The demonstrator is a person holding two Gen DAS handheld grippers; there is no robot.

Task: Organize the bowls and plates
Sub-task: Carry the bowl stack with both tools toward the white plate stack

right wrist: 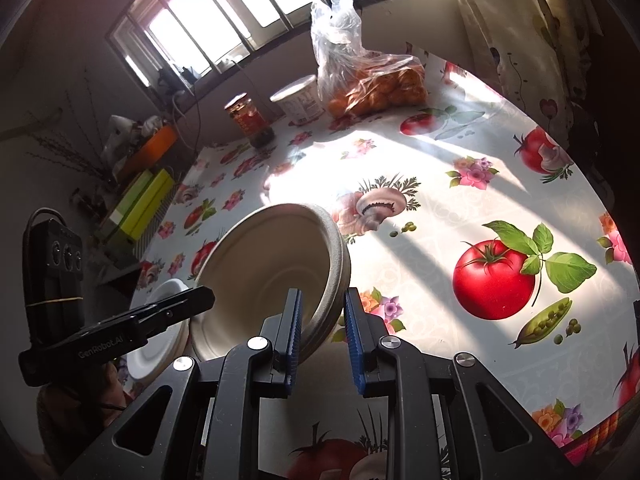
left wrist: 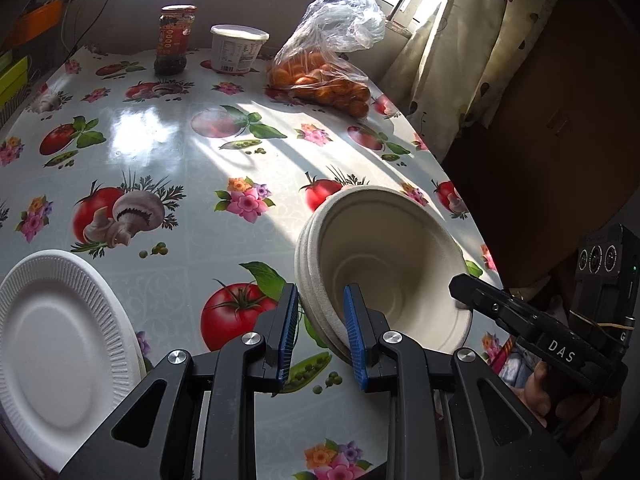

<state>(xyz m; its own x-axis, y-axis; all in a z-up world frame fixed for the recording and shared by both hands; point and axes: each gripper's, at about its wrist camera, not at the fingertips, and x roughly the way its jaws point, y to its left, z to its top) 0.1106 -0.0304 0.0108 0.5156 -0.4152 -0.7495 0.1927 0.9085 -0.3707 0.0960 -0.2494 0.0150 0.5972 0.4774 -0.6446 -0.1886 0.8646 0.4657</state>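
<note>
A stack of beige paper bowls [left wrist: 384,264] is tilted above the table between both grippers; it also shows in the right wrist view [right wrist: 272,268]. My left gripper [left wrist: 320,336] is shut on the stack's near-left rim. My right gripper [right wrist: 320,344] is shut on the opposite rim and shows in the left wrist view [left wrist: 464,300]. The left gripper shows in the right wrist view [right wrist: 192,304]. A white ribbed foam plate [left wrist: 60,344] lies at the table's near left, also in the right wrist view [right wrist: 160,344], partly hidden by the bowls.
A dark sauce jar [left wrist: 174,40], a white tub [left wrist: 238,48] and a plastic bag of oranges [left wrist: 324,76] stand at the table's far side. The table's right edge [left wrist: 460,184] curves past a curtain. Green boxes [right wrist: 140,208] sit off the left side.
</note>
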